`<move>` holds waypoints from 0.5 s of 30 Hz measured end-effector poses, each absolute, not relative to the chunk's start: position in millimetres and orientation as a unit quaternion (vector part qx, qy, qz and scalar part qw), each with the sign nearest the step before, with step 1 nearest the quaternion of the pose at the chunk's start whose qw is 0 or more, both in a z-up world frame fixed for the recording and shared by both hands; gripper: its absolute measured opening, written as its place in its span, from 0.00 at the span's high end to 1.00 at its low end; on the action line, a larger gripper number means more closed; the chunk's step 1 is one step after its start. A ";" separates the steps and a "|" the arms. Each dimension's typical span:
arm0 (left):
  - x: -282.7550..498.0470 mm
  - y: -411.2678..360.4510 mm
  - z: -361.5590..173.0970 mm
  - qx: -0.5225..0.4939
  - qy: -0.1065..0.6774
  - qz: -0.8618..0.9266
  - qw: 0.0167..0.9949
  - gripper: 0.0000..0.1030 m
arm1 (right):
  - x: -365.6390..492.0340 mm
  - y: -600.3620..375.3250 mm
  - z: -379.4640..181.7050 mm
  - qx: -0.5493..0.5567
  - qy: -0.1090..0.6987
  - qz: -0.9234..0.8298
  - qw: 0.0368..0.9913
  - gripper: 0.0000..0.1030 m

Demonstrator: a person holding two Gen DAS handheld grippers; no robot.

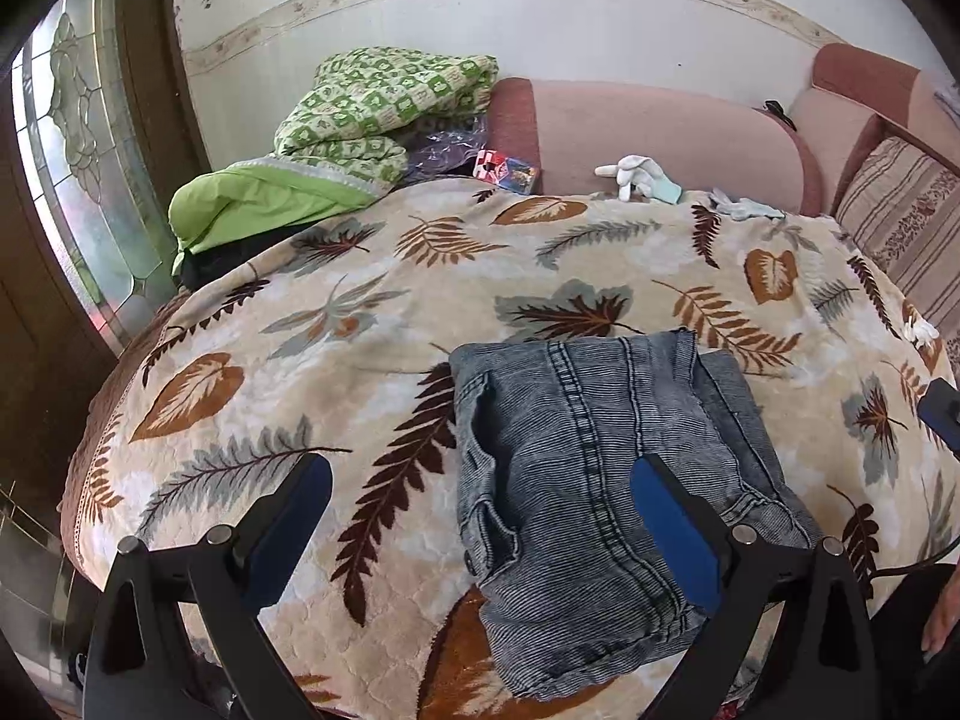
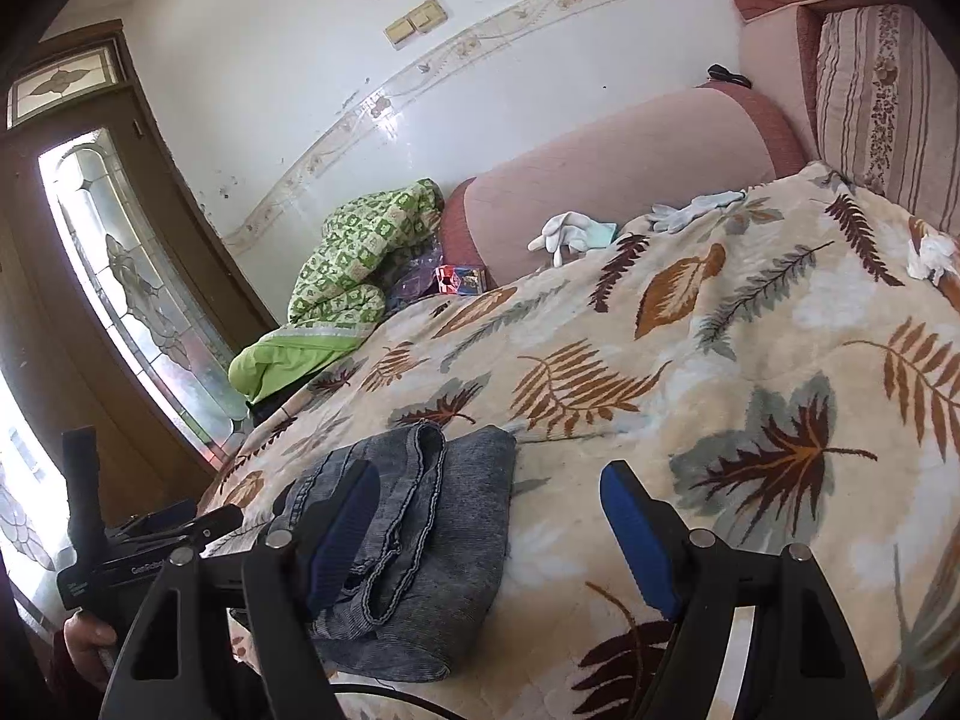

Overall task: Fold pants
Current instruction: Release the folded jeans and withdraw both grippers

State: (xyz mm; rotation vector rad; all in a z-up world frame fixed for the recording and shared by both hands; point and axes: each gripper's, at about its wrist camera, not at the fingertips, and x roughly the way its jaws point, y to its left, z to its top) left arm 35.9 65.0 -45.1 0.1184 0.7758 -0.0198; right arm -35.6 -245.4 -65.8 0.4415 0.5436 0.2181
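The faded grey-blue denim pants (image 1: 594,480) lie folded into a compact bundle on the cream leaf-patterned blanket (image 1: 336,324) that covers the pink upholstered sofa (image 1: 660,132), near its front edge. The left gripper (image 1: 480,534) hangs just above the blanket with its black, blue-padded fingers (image 1: 672,534) spread wide — one over bare blanket, the other over the bundle, pinching nothing. The right gripper (image 2: 492,534) is likewise spread apart and empty; its left finger sits over the folded denim, though whether it touches the cloth is hard to tell from this angle. At the back of the sofa lie a white glove (image 1: 630,171) and, to the left, a green checked quilt (image 1: 384,102) piled over a lime-green cloth (image 1: 258,210).
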 end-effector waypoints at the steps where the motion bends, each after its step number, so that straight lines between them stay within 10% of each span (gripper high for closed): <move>1: 35.2 66.4 -44.5 0.057 0.375 -0.007 0.925 0.03 | -35.7 -244.1 -65.9 0.216 0.265 0.109 0.934 0.23; 15: 30.5 88.9 -39.0 0.058 0.354 0.019 0.933 0.03 | -33.4 -220.1 -72.2 0.188 0.278 0.132 0.933 0.23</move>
